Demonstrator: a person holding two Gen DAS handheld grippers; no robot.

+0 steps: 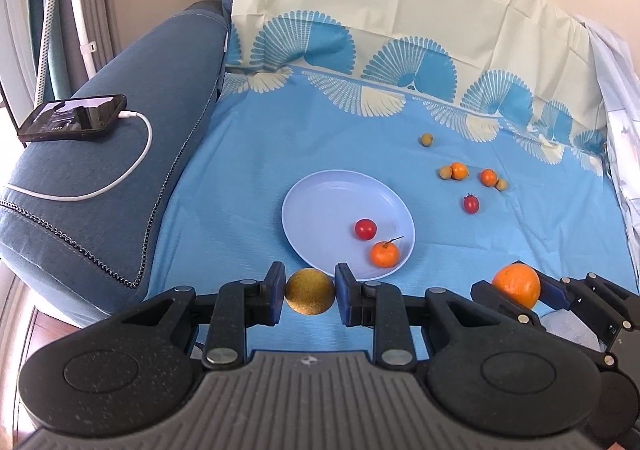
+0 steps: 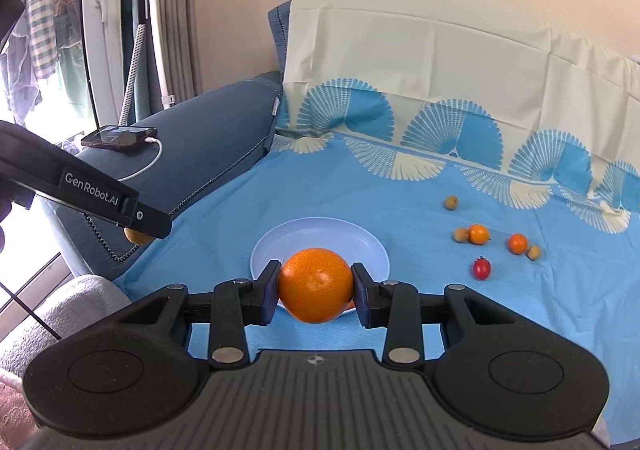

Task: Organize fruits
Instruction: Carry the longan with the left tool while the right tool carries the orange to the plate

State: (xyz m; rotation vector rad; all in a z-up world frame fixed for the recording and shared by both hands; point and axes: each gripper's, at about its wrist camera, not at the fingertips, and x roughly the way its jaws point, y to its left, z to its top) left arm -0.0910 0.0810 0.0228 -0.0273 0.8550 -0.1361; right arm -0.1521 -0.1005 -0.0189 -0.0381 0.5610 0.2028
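On blue cloth (image 1: 248, 154): plate (image 1: 320, 194), scattered fruits; sofa arm (image 1: 132, 122) beside

A blue cloth (image 1: 248, 178) with a cream fan pattern along its far edge covers the sofa seat and runs up the backrest. Directly on it lies a pale blue plate (image 1: 320, 202), and to its right, apart from it, are scattered a red cherry tomato (image 1: 471, 204), two small oranges (image 1: 459, 170) and three brownish round fruits (image 1: 426, 139). On the dark blue sofa armrest (image 1: 132, 154) at the left rests a phone (image 1: 74, 117) with a white cable (image 1: 138, 154) plugged in.
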